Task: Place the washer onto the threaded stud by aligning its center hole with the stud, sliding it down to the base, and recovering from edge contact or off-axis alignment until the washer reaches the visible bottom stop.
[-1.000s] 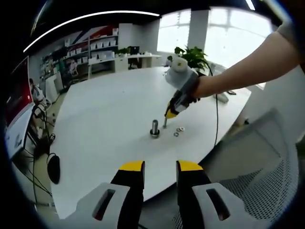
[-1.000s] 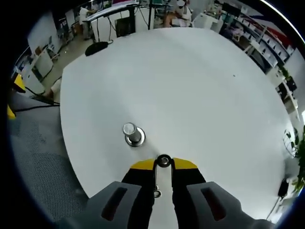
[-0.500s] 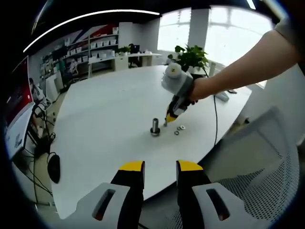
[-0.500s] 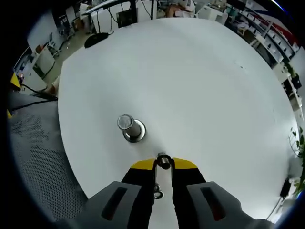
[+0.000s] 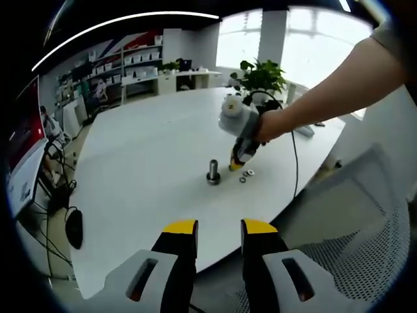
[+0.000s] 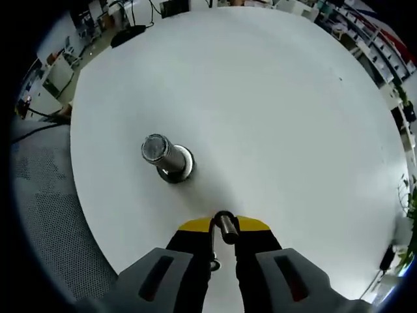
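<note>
Two spare small metal washers point(image 5: 246, 175) lie on the round white table point(image 5: 143, 150), just right of centre in the left gripper view, close to the upright threaded steel stud point(image 5: 213, 171) on its wider round base. My right gripper point(image 6: 223, 223) is closed narrow on a small grey metal washer point(image 6: 225, 225), pinched at the yellow jaw tips at lower centre of the right gripper view. The stud point(image 6: 163, 156) stands up and to the left of that washer, apart from it, so I judge alignment has not begun. My left gripper point(image 5: 219, 229) waits at the bottom of its frame with a narrow gap between its yellow-tipped jaws, holding nothing.

To do this step well, I would lift the washer above the stud's flat top, level it so its hole faces straight down, then centre it before lowering. If the rim catches the threads, I would back up slightly and re-centre, not push. I cannot tell the hole's orientation from here.
</note>
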